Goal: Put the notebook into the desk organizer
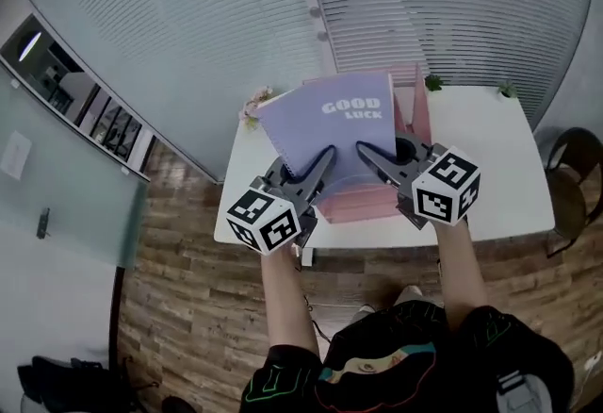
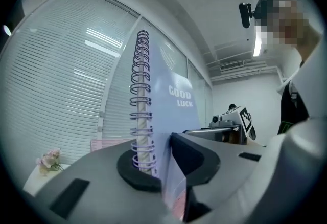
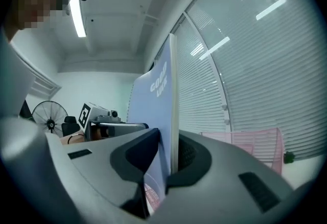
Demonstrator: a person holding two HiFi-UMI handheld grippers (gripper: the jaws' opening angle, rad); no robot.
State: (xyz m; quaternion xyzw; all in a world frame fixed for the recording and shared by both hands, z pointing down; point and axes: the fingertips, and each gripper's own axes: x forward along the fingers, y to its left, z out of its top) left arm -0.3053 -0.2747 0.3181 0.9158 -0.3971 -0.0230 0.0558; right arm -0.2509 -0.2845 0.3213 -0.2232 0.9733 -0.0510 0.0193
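Clamping the notebook [image 1: 328, 119] from both sides, jaws of the left gripper [image 1: 327, 155] and right gripper [image 1: 362, 149] are holding it upright at the pink organizer [image 1: 369, 206] on the white worktop [image 1: 499, 147]

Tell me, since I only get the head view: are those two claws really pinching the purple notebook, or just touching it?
Observer: The left gripper view shows the left gripper closed on the cover of the notebook, right beside the spiral binding.
Operator: And the other claw?
Observer: The right gripper view shows the right gripper clamped on the opposite, unbound edge.
Operator: Anything in the room that I miss?
Observer: A fan, in the background of the right gripper view.
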